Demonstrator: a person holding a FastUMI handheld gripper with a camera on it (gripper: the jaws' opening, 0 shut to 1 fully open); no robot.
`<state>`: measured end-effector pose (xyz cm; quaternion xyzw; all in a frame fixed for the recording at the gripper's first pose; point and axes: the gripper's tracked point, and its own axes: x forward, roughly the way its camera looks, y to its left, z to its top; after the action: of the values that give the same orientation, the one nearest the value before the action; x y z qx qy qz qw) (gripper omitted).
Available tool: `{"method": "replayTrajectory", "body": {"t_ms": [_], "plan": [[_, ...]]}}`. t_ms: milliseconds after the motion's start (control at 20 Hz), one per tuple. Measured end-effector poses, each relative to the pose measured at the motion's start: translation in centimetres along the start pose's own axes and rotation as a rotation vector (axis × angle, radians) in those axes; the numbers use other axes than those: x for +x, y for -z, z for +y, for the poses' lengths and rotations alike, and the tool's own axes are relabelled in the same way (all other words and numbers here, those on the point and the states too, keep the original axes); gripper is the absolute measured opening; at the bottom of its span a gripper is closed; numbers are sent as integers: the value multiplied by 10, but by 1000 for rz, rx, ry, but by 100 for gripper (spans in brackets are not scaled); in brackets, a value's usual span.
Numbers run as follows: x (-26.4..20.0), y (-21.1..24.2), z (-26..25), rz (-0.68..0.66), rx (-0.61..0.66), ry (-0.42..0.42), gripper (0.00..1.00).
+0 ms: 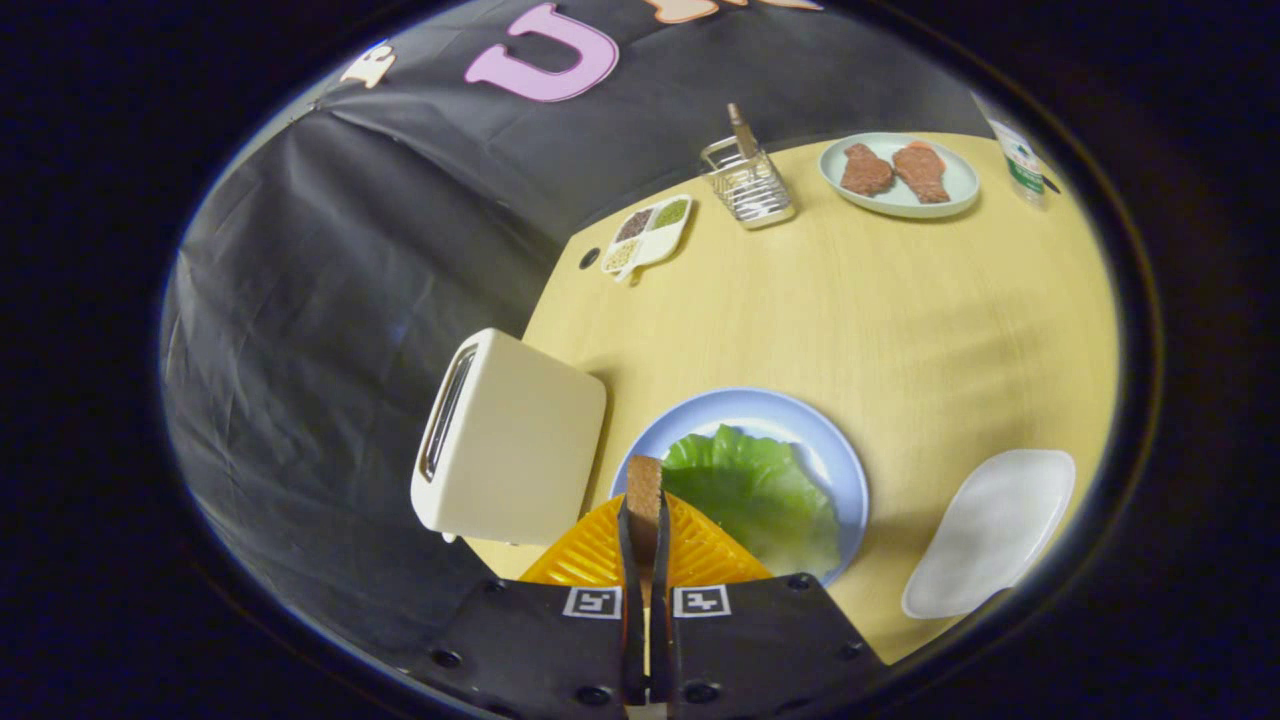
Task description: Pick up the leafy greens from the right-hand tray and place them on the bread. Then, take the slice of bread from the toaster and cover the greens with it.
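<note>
Gripper (645,545) first: fingers drawn close together, clamped on the slice of bread (643,505), which stands on edge between them and pokes out past the tips. So we are in the second half of the job, I'd say, the carry from toaster to plate.

Just beside the fingers sits the toaster (510,440), its slot (446,412) looking dark and empty, though the angle is steep and I can't be sure. On the other side is the blue plate (835,450) with the leafy greens (755,490) spread across it. The bottom bread must be under those leaves, but it's hidden.

Further out, the right-hand tray (990,530) lies bare on the table (900,310). Beyond that: a wire rack (748,185), a small divided dish (648,235), a plate with two pieces of meat (897,172).

Next move calls for swinging the slice over the greens, tipping it flat, lowering and letting go squarely.
</note>
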<state>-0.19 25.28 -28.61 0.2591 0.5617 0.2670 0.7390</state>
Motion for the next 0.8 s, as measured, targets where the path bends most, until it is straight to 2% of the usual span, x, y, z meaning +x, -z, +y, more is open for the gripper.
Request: {"method": "replayTrajectory", "body": {"t_ms": [150, 300, 600, 800], "plan": [[-3, 1, -13, 3, -18, 27, 9], [-3, 2, -30, -7, -59, 74, 30], [-18, -6, -32, -50, -91, 61, 100], [-38, -13, -25, -124, -180, 44, 100]]}}
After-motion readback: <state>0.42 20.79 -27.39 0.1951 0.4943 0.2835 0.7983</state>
